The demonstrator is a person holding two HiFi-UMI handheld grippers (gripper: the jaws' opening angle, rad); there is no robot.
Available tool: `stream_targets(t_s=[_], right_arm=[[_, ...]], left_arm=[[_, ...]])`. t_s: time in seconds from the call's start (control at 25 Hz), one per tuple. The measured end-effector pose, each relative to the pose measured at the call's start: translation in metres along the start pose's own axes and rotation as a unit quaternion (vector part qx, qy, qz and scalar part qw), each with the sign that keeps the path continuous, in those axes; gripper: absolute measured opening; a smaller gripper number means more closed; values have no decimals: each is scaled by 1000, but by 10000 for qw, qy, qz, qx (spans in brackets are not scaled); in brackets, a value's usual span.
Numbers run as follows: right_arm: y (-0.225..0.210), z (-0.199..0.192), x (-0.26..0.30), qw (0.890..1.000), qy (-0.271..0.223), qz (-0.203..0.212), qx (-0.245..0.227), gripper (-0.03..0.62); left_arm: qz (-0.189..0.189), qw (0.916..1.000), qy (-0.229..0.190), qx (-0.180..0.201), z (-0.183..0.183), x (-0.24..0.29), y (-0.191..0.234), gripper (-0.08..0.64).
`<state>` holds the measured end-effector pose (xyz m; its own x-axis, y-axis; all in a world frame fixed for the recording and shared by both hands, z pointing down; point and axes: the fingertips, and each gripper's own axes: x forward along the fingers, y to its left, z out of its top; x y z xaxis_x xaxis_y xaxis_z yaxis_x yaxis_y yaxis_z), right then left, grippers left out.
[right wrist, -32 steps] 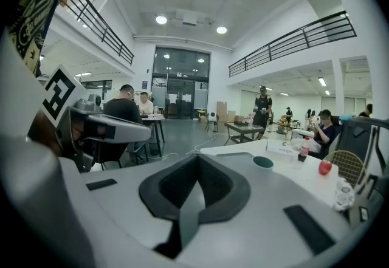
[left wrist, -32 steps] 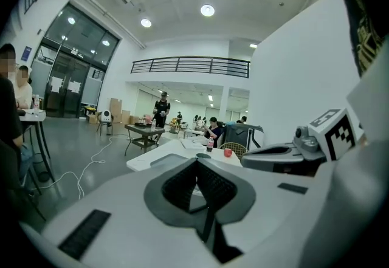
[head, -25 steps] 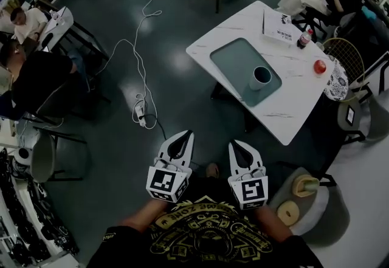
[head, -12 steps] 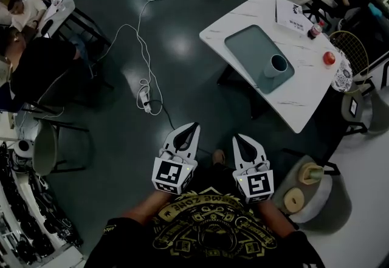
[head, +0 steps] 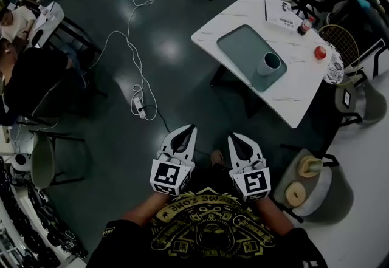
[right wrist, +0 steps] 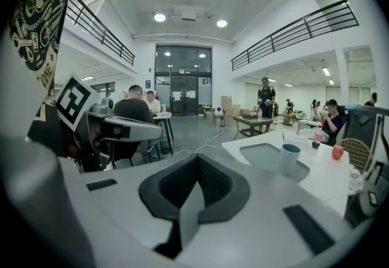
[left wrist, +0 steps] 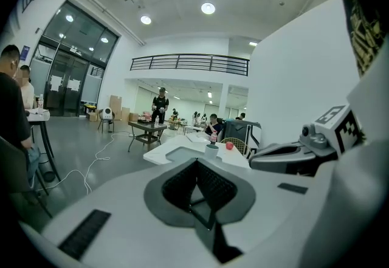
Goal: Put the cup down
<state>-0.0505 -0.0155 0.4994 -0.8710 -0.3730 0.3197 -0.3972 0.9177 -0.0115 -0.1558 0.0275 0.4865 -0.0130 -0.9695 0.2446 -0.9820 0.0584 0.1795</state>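
White table carries grey tray

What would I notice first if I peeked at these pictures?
Two white tools with black-and-white square markers, the left tool and right tool, sit shut and empty at the bottom middle of the head view. Up to the right, a cup stands on a green tray on a white table, and a white cable snakes over the dark floor.
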Motion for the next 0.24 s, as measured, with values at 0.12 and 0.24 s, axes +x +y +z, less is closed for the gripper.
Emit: stream_targets(t_s=[0.12,0.24], right_arm=[[2,0,-2,10000,11,-17,8,5],[5,0,-4,10000,-25,-44,17,5]], left_arm=[[-27,10000,-3,-9,0,-2,-2,11],[-46,10000,-1,-10,-1,-6,-2,11]])
